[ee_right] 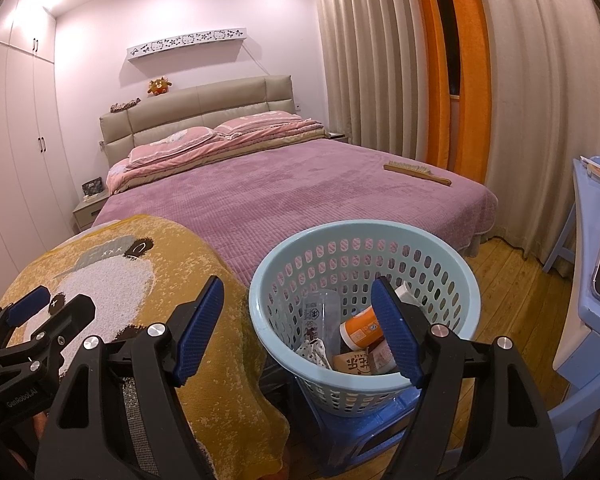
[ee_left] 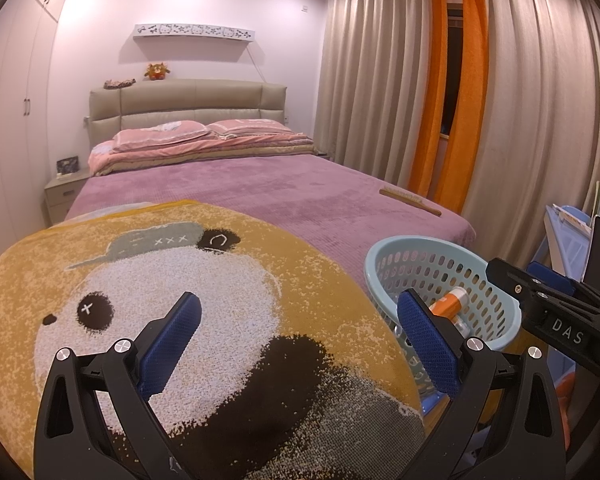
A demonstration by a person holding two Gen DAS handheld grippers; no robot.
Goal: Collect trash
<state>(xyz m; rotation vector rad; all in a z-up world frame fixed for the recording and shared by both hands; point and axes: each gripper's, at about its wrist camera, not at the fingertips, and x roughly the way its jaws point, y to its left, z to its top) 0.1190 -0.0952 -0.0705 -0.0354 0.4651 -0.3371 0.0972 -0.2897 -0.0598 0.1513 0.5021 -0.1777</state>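
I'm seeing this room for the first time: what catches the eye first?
The yellow panda rug draped in the foreground, left of the pale blue basket that holds an orange cup and wrappers. Behind them, the purple bed with a wooden brush near its right edge, and orange curtains.

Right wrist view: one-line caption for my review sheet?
Open right gripper poised above light-blue perforated plastic basket holding orange-and-white bottle and wrappers, beside yellow panda-print blanket.

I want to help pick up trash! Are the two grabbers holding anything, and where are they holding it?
Nothing is held. The left gripper and the right gripper are both open and empty; the trash lies in the pale blue perforated plastic basket.
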